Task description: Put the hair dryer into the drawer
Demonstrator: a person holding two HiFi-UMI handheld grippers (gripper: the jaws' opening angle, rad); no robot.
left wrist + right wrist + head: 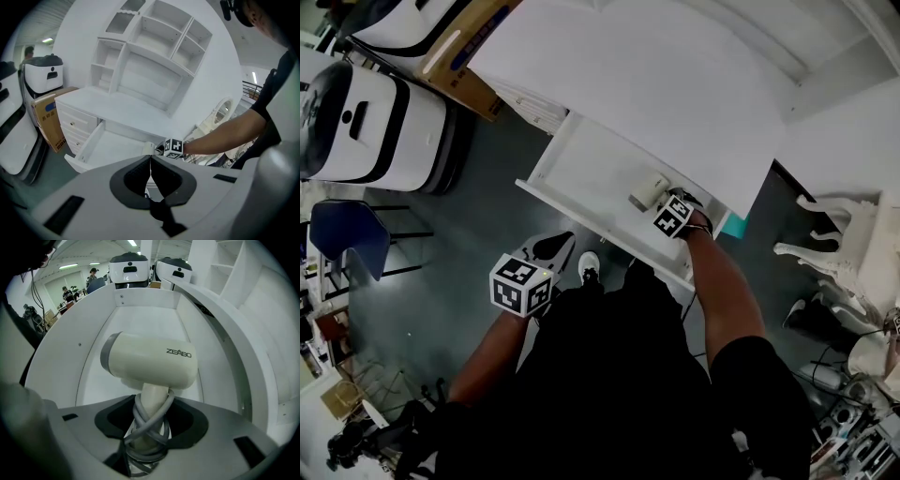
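Looked steeply down from the head, from well above the white desk (656, 84) and its open drawer (591, 173). Rode on the left gripper (561, 246), stood back off the drawer's front and faced up across the desk to the shelves (154, 51). Rode on the right gripper (661, 202), sat inside the drawer, very near the hair dryer (150, 362), and faced along the drawer's length to its far end. Shared the drawer across all three views; caught the right gripper from both head and left gripper
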